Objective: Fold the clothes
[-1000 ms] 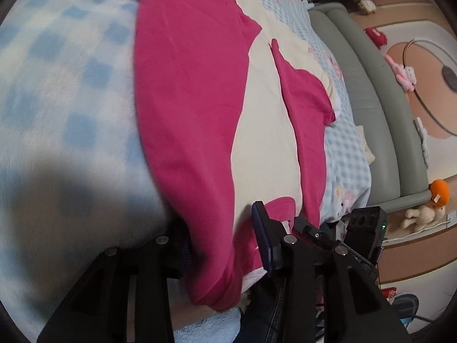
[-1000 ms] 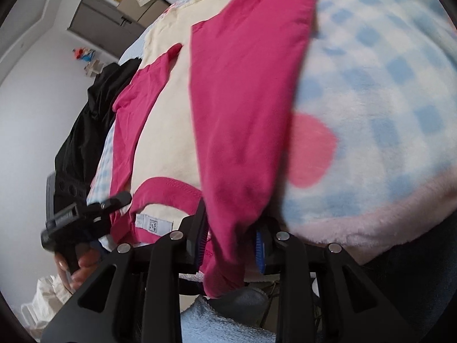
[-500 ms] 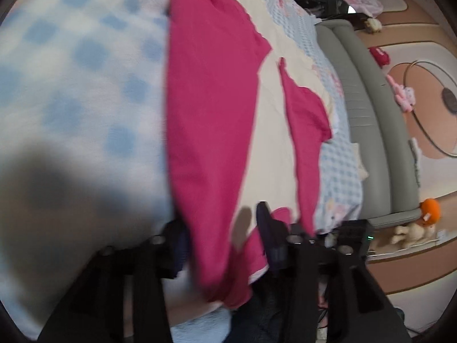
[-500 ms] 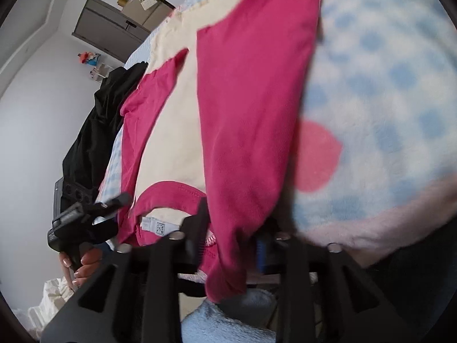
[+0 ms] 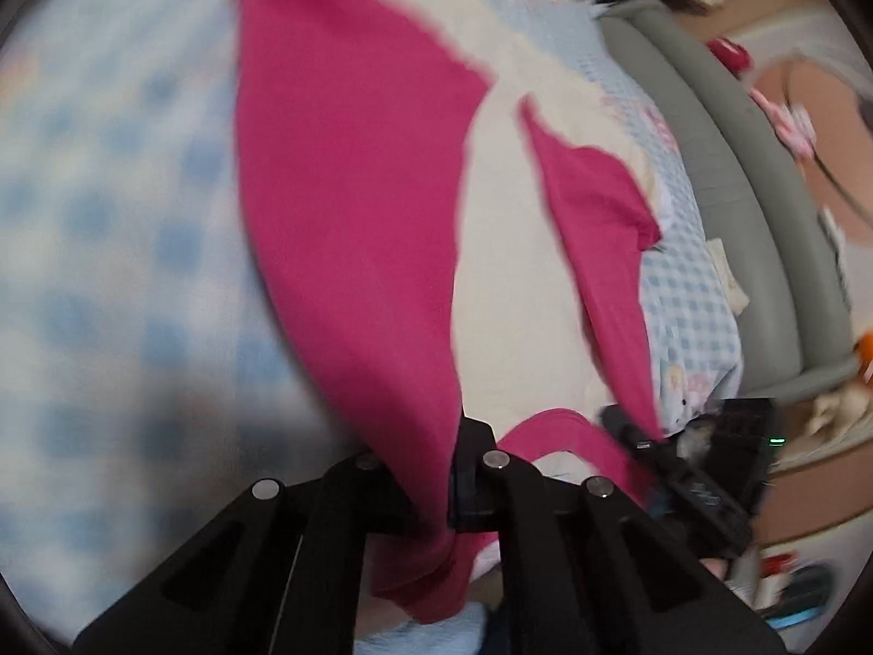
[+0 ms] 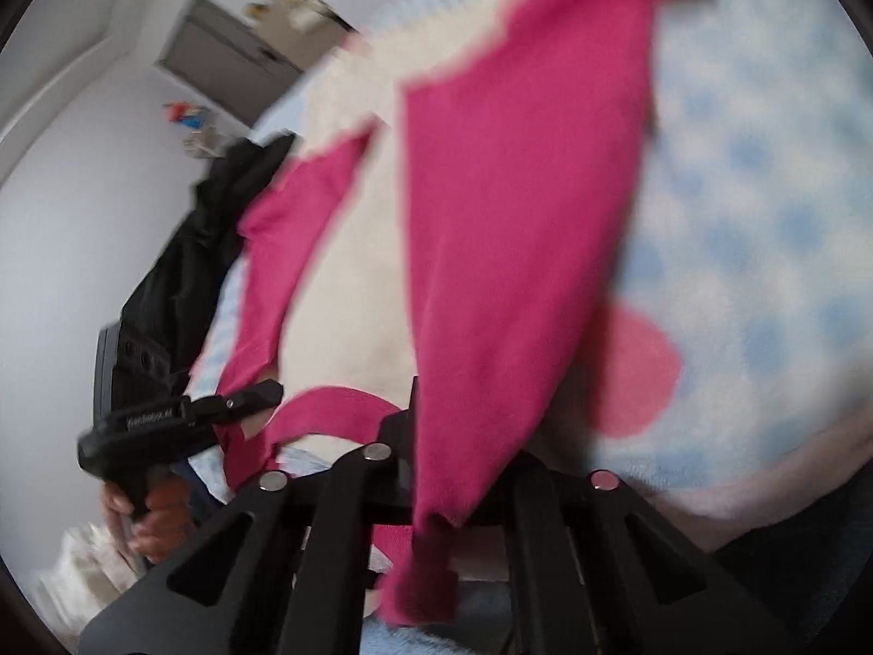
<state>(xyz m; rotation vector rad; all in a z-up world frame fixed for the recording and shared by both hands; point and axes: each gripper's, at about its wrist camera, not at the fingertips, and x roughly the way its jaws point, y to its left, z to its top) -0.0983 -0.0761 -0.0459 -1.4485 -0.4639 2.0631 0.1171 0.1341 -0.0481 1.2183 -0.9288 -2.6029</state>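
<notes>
Left and right wrist views of a shirt held by both shoulders. The shirt (image 5: 507, 284), cream in the body with pink sleeves and a pink neckband, lies flat on the blue checked blanket (image 5: 109, 207) that covers the bed. Its long axis runs straight away from me, neckband nearest, hem far off towards the grey sofa (image 5: 764, 229).

My left gripper (image 5: 431, 483) has just closed its jaws, and they now pinch the near end of the left pink sleeve (image 5: 349, 191). The cloth passes between the pads and hangs out below them in a loose tail. My right gripper (image 6: 453, 483) has likewise just closed, and it pinches the near end of the right pink sleeve (image 6: 518, 207) in the same way.

Each gripper shows in the other's view, just across the neckband (image 6: 327, 409), so the two grips sit level with one another on either side of the collar. My left hand (image 6: 153, 513) is wrapped round its handle. Both grippers point forward and slantwise down at the bed, along the shirt's length.

Judgement: the coming fold turns on this alignment. With both grips on the near edge and the garment stretching directly ahead, carrying the shoulders forward over the body would bring them towards the hem. Neither hand is nearer; they must travel together, or the fold will skew.
</notes>
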